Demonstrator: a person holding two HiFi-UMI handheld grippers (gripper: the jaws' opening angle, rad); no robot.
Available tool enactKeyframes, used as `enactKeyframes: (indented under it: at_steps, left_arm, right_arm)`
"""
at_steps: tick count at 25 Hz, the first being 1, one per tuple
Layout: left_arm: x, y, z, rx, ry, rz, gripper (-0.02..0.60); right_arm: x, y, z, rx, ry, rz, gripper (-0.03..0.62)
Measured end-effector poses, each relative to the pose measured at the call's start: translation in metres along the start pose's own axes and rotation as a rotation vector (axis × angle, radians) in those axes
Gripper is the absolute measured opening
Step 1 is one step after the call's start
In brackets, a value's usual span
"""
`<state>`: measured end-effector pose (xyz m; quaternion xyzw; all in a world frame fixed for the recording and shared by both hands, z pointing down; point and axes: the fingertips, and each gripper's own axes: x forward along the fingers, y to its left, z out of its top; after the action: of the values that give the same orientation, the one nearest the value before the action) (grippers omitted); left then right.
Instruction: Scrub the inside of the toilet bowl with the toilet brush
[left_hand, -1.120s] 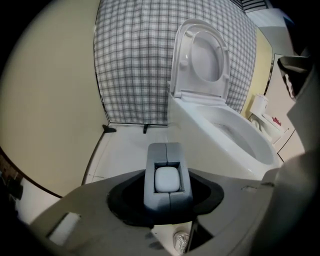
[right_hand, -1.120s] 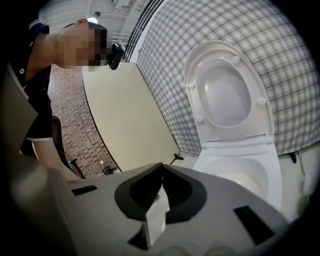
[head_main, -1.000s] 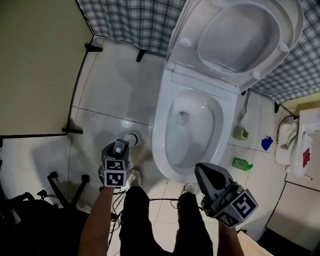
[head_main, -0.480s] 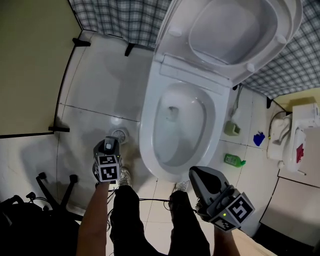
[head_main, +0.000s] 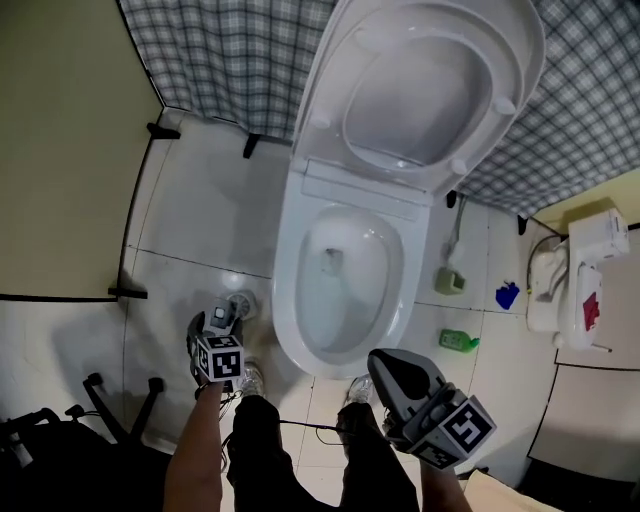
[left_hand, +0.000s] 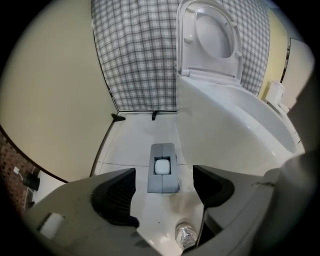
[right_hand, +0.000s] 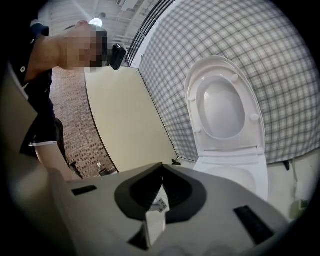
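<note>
The white toilet (head_main: 290, 300) stands with its lid and seat raised (head_main: 425, 90), and the bowl (head_main: 345, 275) is bare inside. The toilet brush's white handle (head_main: 456, 240) rises from a green holder (head_main: 447, 281) on the floor right of the toilet. My left gripper (head_main: 221, 320) hangs low at the toilet's left (left_hand: 235, 130), its jaws opening. A grey block with a white centre (left_hand: 162, 167) shows between the jaws, and the pads touch nothing. My right gripper (head_main: 386, 364) is shut in front of the bowl, tips together (right_hand: 160, 171). Neither gripper is near the brush.
A round floor drain (head_main: 241, 303) lies just ahead of the left gripper (left_hand: 185, 235). A green bottle (head_main: 458, 341), a blue object (head_main: 507, 295) and a white fixture (head_main: 550, 275) sit right of the toilet. A beige partition (head_main: 60, 150) stands left, checked wall (head_main: 220, 60) behind. My feet (head_main: 250, 378) flank the bowl's front.
The head view has tilted, so the toilet sits higher and further left in it. Both grippers stay low near my feet. The left gripper's jaws look wider apart.
</note>
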<state>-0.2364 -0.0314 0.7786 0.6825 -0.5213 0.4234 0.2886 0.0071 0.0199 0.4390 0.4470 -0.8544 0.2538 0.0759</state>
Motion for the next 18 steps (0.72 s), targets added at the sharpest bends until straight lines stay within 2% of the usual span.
enactKeyframes:
  at_steps: [3, 6, 10, 12, 15, 18]
  left_arm:
    - [-0.034, -0.001, 0.014, -0.037, -0.033, -0.026, 0.36]
    - [-0.089, -0.005, 0.056, -0.048, -0.142, -0.051, 0.268]
    - [-0.189, -0.026, 0.128, -0.03, -0.354, -0.104, 0.009]
    - [-0.241, -0.052, 0.146, -0.034, -0.414, -0.186, 0.002]
    - [-0.313, -0.094, 0.19, -0.065, -0.517, -0.349, 0.0]
    - [-0.379, -0.118, 0.234, -0.063, -0.627, -0.47, 0.0]
  right_arm:
    - [-0.011, 0.008, 0.017, -0.003, -0.022, 0.003, 0.0]
    - [-0.019, 0.015, 0.037, -0.017, -0.059, 0.002, 0.0]
    - [-0.03, 0.036, 0.078, -0.028, -0.129, 0.028, 0.0]
    - [-0.046, 0.051, 0.096, -0.039, -0.15, 0.051, 0.0]
    - [-0.067, 0.059, 0.133, -0.075, -0.207, 0.075, 0.0]
    - [-0.08, 0.061, 0.173, -0.112, -0.262, 0.061, 0.0]
